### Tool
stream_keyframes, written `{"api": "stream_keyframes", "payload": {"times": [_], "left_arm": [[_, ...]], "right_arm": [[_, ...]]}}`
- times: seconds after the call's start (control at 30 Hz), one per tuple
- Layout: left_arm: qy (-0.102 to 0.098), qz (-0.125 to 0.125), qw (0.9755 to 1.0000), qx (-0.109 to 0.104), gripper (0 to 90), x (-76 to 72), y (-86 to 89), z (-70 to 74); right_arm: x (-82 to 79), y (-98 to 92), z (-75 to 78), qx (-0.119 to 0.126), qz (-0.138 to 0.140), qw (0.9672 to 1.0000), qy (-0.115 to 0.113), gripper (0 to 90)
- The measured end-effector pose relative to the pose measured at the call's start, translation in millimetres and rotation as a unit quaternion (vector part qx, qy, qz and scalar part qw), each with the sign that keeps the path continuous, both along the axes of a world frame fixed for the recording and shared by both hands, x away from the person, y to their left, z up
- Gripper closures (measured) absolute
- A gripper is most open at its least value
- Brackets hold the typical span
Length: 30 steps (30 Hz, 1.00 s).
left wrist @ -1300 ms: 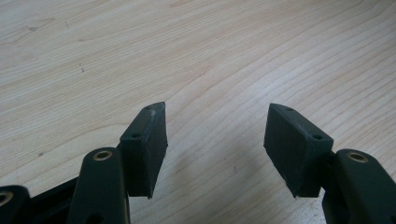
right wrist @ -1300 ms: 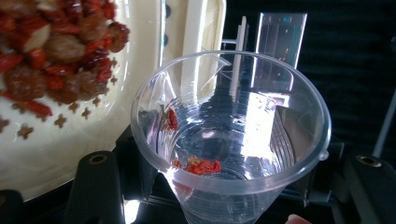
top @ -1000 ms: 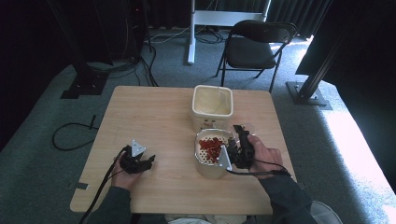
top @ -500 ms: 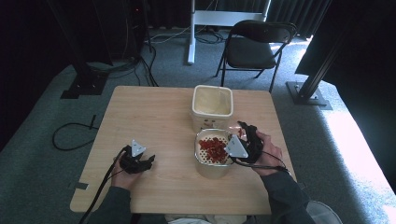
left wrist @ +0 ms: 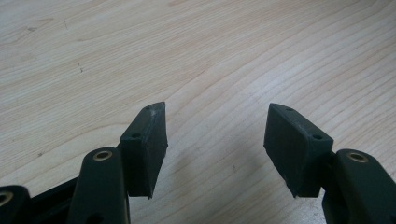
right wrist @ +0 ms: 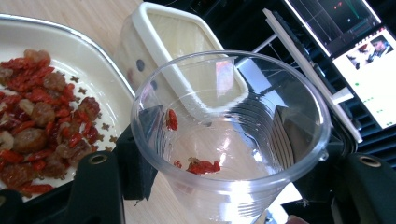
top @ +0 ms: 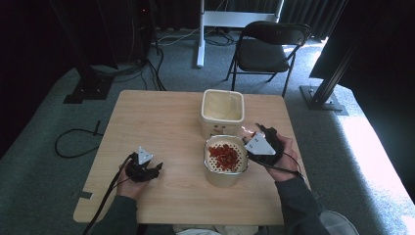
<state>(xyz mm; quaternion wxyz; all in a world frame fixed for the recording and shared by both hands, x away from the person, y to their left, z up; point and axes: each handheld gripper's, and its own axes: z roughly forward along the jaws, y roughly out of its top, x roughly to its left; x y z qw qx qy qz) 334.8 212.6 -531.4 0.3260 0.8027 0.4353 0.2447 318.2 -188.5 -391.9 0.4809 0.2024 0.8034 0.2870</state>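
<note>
right gripper (right wrist: 219, 154) clamps cup (right wrist: 231, 135) beside strainer (top: 225, 157), near right table edge; berries (right wrist: 201, 166) stuck inside | left gripper (left wrist: 217, 140) open, empty | risk: tight squeeze buckles cup; tilt scatters berries

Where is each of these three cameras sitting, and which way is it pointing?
High view: above the person's side, looking forward and down on the light wooden table; both forearms, the left gripper and the right gripper show.
Left gripper view: rides the left gripper, facing bare tabletop between its open black fingers.
Right gripper view: rides the right gripper, facing the clear plastic cup held in its fingers.
Shared: high and right gripper views both show the perforated metal bowl of red dried fruit and the cream square container.
</note>
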Motion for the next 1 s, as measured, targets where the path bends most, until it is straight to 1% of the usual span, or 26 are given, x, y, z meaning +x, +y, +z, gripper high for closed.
{"api": "stream_keyframes", "payload": {"times": [0.2, 0.3, 0.47, 0.53, 0.57, 0.67, 0.77, 0.83, 0.93, 0.97, 1.0], "left_arm": [[0.0, -0.002, 1.0, 0.003, 40.2, 0.1, -0.7, -0.3], [0.001, -0.002, 1.0, 0.003, 40.3, -0.1, -0.8, -0.3], [0.001, -0.003, 1.0, 0.003, 40.2, 0.0, -0.6, -0.2], [0.001, -0.003, 1.0, 0.004, 40.3, 0.0, -0.7, -0.2], [0.002, -0.002, 1.0, 0.004, 40.3, 0.0, -0.9, -0.2], [0.003, -0.002, 1.0, 0.004, 40.3, 0.2, -1.0, -0.4], [0.003, -0.003, 1.0, 0.004, 40.3, 0.3, -1.0, -0.3], [0.003, -0.003, 1.0, 0.005, 40.3, 0.2, -1.1, -0.3], [0.003, -0.003, 1.0, 0.005, 40.3, 0.2, -1.2, -0.4], [0.003, -0.003, 1.0, 0.005, 40.2, 0.3, -1.2, -0.4], [0.003, -0.003, 1.0, 0.005, 40.3, 0.3, -1.3, -0.4]], "right_arm": [[3.7, -6.2, 1.0, 0.032, -0.002, 0.9994, 0.011, 35.2], [5.5, -9.7, 1.7, 0.05, -0.004, 0.9986, 0.018, 35.2], [8.3, -14.5, 2.1, 0.077, -0.006, 0.9966, 0.029, 35.3], [9.2, -16.8, 2.5, 0.091, -0.004, 0.9952, 0.035, 35.3], [9.4, -17.7, 2.9, 0.095, -0.004, 0.9948, 0.037, 35.3], [10.4, -20.7, 3.9, 0.114, -0.001, 0.9925, 0.045, 35.3], [12.0, -24.7, 5.0, 0.138, 0.001, 0.9889, 0.056, 35.3], [13.0, -27.0, 5.4, 0.155, 0.003, 0.9858, 0.065, 35.3], [14.9, -30.3, 5.8, 0.173, 0.006, 0.9821, 0.074, 35.4], [15.5, -31.1, 6.0, 0.176, 0.007, 0.9815, 0.076, 35.3], [16.0, -32.3, 6.2, 0.184, 0.007, 0.9796, 0.081, 35.4]]}}
